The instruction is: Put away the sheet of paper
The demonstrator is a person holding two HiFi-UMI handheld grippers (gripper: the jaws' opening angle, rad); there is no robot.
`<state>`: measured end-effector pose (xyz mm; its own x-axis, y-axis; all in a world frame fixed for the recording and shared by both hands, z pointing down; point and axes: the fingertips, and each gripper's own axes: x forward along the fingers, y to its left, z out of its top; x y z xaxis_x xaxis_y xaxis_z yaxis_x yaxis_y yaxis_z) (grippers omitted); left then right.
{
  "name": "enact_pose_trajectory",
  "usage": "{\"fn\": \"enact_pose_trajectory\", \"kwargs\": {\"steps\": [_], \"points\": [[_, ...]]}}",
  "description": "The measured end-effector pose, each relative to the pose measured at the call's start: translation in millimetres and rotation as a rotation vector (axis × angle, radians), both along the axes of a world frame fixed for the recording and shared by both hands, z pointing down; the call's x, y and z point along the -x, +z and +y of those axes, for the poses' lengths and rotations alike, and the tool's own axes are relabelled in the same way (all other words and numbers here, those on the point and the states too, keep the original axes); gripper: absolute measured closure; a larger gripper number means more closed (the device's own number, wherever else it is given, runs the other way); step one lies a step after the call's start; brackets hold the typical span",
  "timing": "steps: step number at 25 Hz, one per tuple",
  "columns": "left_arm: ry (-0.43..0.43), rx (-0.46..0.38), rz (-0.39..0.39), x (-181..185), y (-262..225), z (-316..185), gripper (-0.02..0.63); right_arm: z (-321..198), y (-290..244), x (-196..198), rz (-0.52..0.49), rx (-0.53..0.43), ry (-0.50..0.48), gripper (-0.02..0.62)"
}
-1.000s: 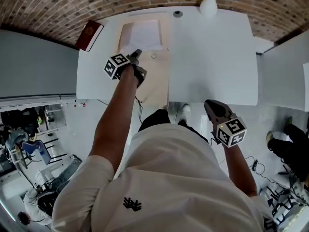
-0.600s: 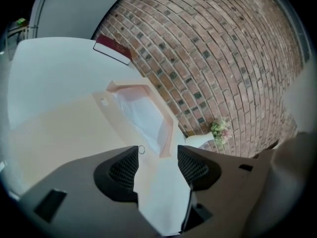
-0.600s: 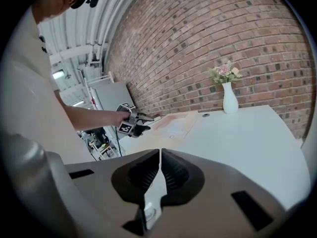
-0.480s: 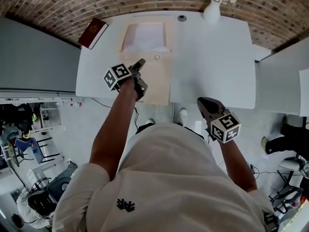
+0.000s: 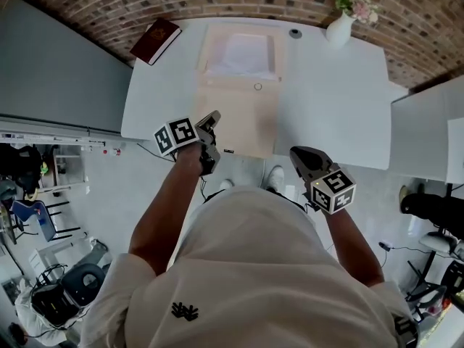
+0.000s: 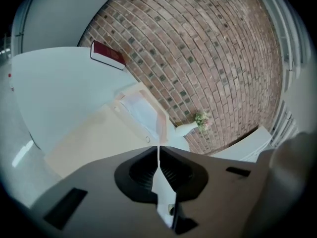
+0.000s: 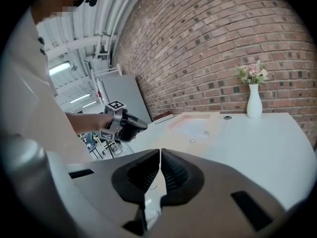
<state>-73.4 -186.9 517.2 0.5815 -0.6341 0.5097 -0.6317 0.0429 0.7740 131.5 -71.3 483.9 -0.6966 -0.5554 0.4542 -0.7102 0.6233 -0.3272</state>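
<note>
By table [image 5: 333,93]: both tongs [image 6: 158,150] [image 7: 159,152] closed, empty

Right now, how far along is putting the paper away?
Done, it seems: the sheet of paper lies inside the beige tray on the white table. In hand: nothing; the left gripper has just closed on nothing, and the right gripper is shut, empty. Left: maybe the flat beige panel, if it's a lid.

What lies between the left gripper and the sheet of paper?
Head view: between the left gripper, whose jaws just closed empty, and the paper lies only the beige panel, bearing a small ring.
</note>
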Motion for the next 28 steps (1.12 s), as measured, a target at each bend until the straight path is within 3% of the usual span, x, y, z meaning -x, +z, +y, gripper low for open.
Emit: {"fn": "enact_pose_trajectory", "kwargs": {"steps": [11, 16, 28], "points": [[0.196, -0.082, 0.08, 50.0, -25.9, 68.8, 0.58, 23.8, -10.7, 86.2, 0.073, -0.001, -0.017, 0.566], [0.243, -0.094, 0.107, 75.4, -34.0, 94.8, 0.58, 38.9, -18.6, 118.3, 0.098, -0.006, -0.006, 0.566], [0.36, -0.142, 0.091, 130.3, -39.2, 142.2, 0.58, 80.5, -20.4, 184.3, 0.116, -0.007, 0.023, 0.568]]}}
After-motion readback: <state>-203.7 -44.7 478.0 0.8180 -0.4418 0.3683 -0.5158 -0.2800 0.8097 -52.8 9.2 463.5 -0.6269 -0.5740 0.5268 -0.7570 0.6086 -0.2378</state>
